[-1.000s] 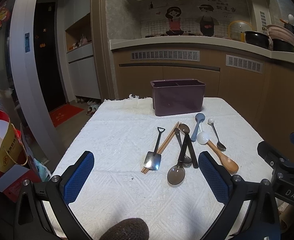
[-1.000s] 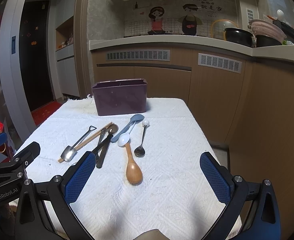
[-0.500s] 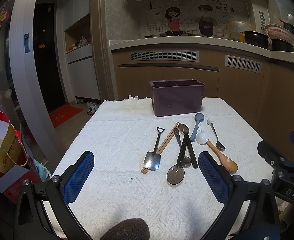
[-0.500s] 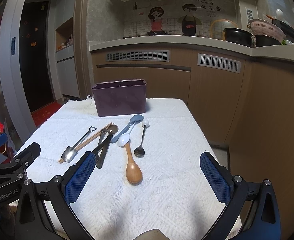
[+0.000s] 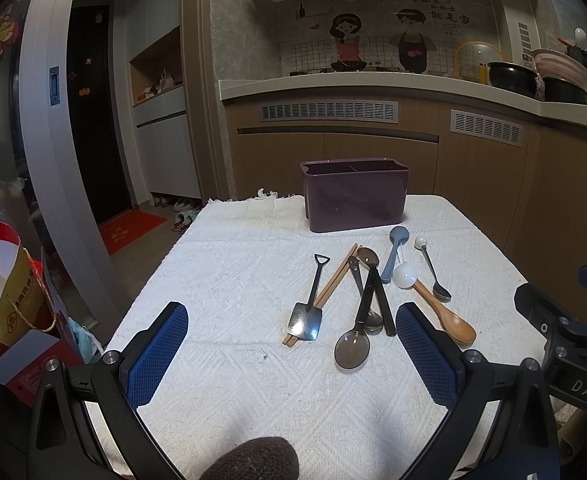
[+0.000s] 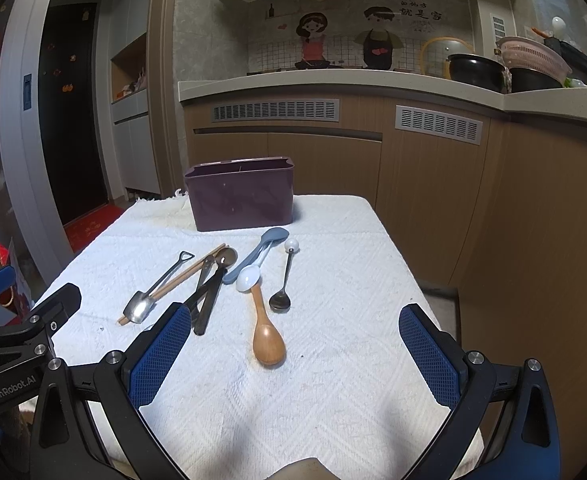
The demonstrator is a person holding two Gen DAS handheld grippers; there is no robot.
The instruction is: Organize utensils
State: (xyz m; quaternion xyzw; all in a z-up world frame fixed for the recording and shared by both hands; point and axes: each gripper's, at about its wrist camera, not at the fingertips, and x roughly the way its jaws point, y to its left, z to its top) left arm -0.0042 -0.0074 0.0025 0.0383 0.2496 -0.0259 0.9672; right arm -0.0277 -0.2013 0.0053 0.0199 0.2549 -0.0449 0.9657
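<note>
Wooden spoon (image 6: pixel 268 340), purple plastic caddy (image 6: pixel 240 198), woven cloth (image 6: pixel 333 320)

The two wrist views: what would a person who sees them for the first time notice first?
First, the cluster of utensils in the middle of the white tablecloth: a wooden spoon, a shovel-shaped spoon, chopsticks and several dark spoons, some overlapping. Behind them, at the far edge, stands a purple bin. The left gripper and right gripper are both wide open, holding nothing.
</note>
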